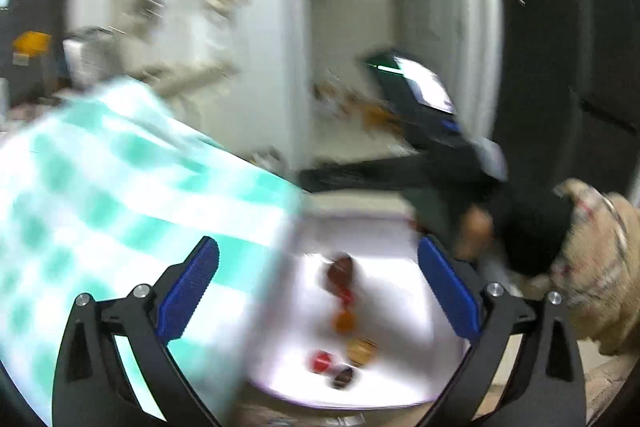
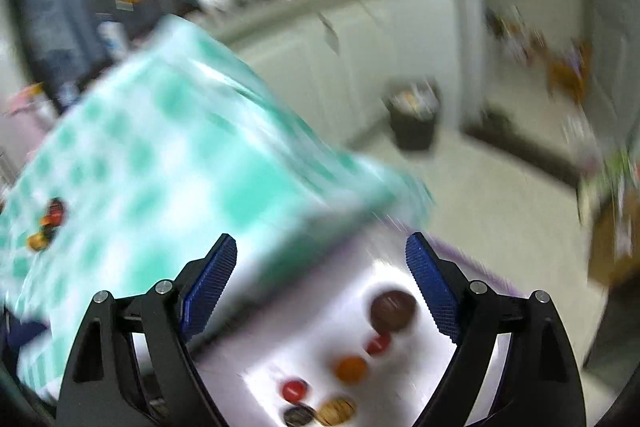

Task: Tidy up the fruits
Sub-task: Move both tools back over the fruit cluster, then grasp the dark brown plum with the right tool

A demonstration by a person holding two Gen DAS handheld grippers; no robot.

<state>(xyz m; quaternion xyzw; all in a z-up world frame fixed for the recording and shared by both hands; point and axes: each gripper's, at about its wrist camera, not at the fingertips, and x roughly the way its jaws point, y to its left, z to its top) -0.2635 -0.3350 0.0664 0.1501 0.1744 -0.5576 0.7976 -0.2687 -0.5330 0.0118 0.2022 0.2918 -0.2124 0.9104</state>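
Observation:
Both views are motion-blurred. A white tray (image 1: 384,239) holds several small fruits: a dark red one (image 1: 340,273), an orange one (image 1: 345,321), a red one (image 1: 320,361). My left gripper (image 1: 318,287) is open and empty above the tray. In the right wrist view the same tray (image 2: 280,311) holds a dark brown fruit (image 2: 393,310), a red one (image 2: 378,343) and an orange one (image 2: 351,367). My right gripper (image 2: 321,287) is open and empty above it. More small fruits (image 2: 47,225) lie on the green checked cloth (image 2: 168,163).
The green checked cloth (image 1: 100,187) covers the table left of the tray. The other gripper and the person's hand (image 1: 500,227) are at the right. A dark bin (image 2: 414,119) stands on the floor by white cabinets (image 2: 320,39).

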